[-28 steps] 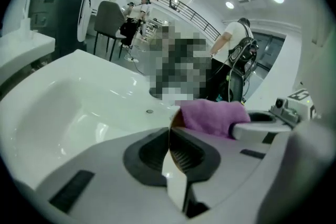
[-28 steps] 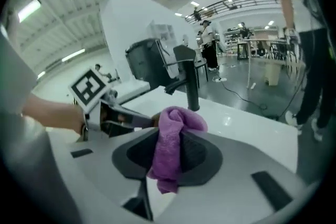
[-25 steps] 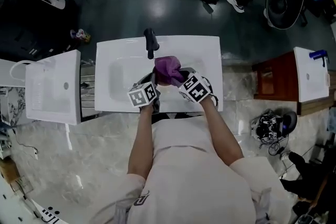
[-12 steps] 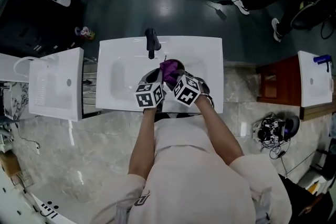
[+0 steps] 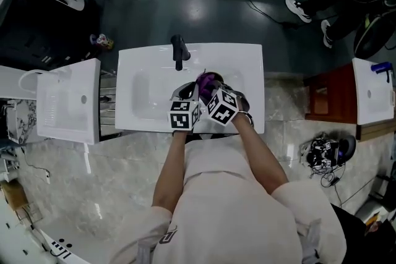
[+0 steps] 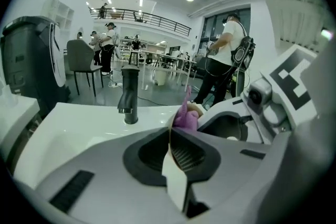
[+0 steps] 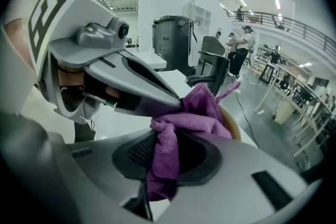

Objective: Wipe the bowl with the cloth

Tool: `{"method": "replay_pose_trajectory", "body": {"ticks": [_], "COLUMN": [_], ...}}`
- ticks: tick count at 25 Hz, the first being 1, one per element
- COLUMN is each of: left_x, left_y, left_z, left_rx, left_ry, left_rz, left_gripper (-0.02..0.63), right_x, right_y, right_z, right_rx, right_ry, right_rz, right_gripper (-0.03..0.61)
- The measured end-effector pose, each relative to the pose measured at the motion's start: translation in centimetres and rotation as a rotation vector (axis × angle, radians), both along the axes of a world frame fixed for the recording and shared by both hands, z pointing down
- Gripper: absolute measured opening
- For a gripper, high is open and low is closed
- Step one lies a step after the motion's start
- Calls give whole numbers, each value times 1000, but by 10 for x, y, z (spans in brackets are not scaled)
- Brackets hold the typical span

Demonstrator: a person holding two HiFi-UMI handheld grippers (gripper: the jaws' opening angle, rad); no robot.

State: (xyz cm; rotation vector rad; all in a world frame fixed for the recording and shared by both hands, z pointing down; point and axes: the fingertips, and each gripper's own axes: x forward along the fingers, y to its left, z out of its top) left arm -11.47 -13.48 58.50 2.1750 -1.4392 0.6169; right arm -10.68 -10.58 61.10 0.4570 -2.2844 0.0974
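Over the white sink [image 5: 148, 93] both grippers are held close together. My left gripper [image 5: 185, 94] is shut on the thin rim of the bowl [image 6: 174, 178], which shows edge-on as a pale strip between its jaws. My right gripper [image 5: 208, 86] is shut on the purple cloth [image 5: 207, 80] and presses it against the bowl. In the right gripper view the cloth [image 7: 195, 113] bunches between the jaws and covers most of the bowl's tan rim [image 7: 233, 124]. A tuft of the cloth [image 6: 185, 116] shows behind the bowl in the left gripper view.
A black faucet [image 5: 179, 50] stands at the sink's back edge, just beyond the grippers. A second white basin unit [image 5: 68, 102] is at the left and a red-brown cabinet [image 5: 325, 96] at the right. A person [image 6: 226, 55] stands beyond the sink.
The two grippers have drawn closer together and the left one has shifted right. The cloth, bulging above the grippers before, now shows less and sits tighter against the bowl.
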Motion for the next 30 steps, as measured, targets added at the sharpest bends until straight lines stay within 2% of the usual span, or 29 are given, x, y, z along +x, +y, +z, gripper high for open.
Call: {"method": "replay_pose_trajectory", "body": {"ticks": [6,9,15,23,30], "left_x": [9,14,11,-9,-20], "left_y": [4,3,3,0,0], "left_z": [-1,-2,-3,-8,-13], "left_rx": [23,33,39,82,107], "left_ry": [-90,-135,-134,-121,-132], "left_rz": [69,98,96,33,-12], "left_gripper": [20,20,20,18,18], "right_x": [15,19,30,42,28], "right_y": [-24,-28,-34,-38,-25], "right_z": [-11,-11,-10,-2,5], "right_rx": [-8,-9,-15,-8,-13], "right_ry": [-86,-103,-103,-41,30], "right_rz": [172,219,292,313,209], "right_gripper": [91,91,92,92,92]}}
